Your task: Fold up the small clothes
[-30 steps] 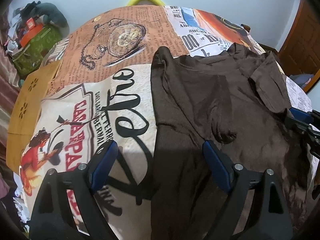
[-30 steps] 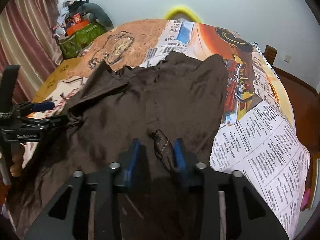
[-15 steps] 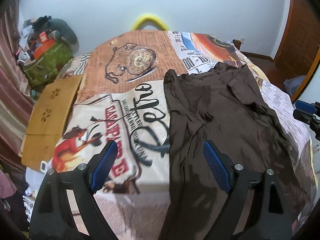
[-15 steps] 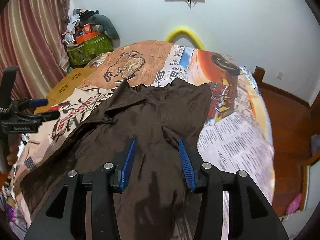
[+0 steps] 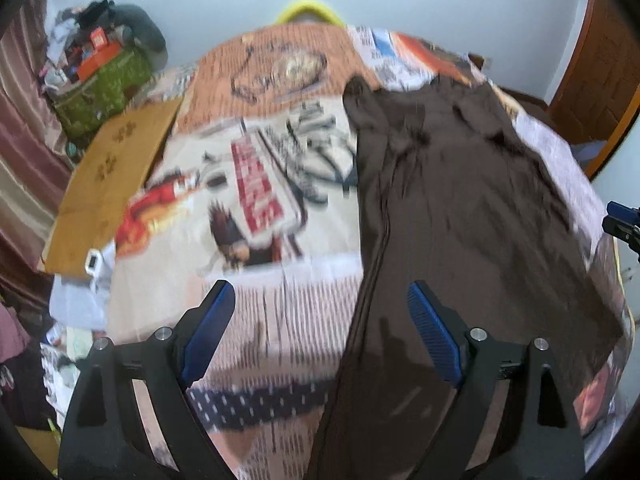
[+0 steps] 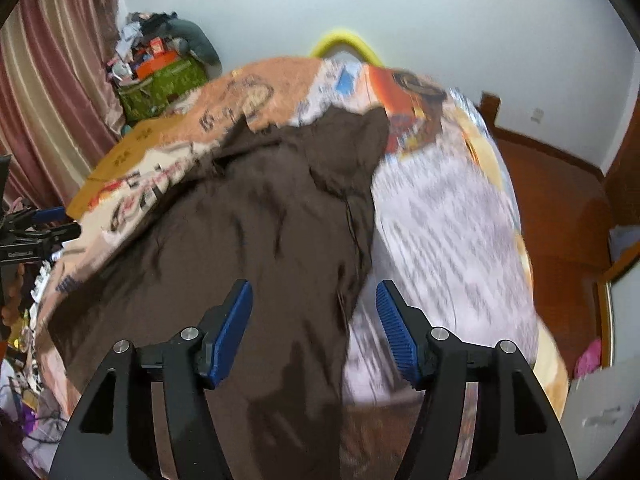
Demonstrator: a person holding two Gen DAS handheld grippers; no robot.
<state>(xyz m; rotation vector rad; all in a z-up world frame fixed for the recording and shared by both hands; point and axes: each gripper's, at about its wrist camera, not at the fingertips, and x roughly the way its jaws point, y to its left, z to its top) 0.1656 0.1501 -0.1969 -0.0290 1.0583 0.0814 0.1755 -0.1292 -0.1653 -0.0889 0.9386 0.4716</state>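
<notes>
A dark brown garment (image 5: pixel 460 216) lies spread lengthwise on the printed bedspread (image 5: pixel 256 208), its near end running under both cameras. My left gripper (image 5: pixel 320 328) hangs wide open above the garment's left edge, with nothing pressed between its blue pads. In the right wrist view the same brown garment (image 6: pixel 256 240) fills the middle, and my right gripper (image 6: pixel 314 320) hovers over its right edge; its jaws are opening and grip nothing. The right gripper (image 5: pixel 622 222) shows at the far right of the left view, the left gripper (image 6: pixel 36 226) at the far left of the right view.
A tan cardboard sheet (image 5: pixel 108 176) lies along the bed's left side. A green bag (image 5: pixel 100 88) with clutter stands in the back left corner by a curtain (image 6: pixel 48 92). A yellow headboard arc (image 6: pixel 346 44) is at the far end. Wooden floor (image 6: pixel 560 208) lies right of the bed.
Both grippers have pulled back and up from the garment, so more of the bed shows. The right gripper let go of a fold of brown cloth and its jaws have widened.
</notes>
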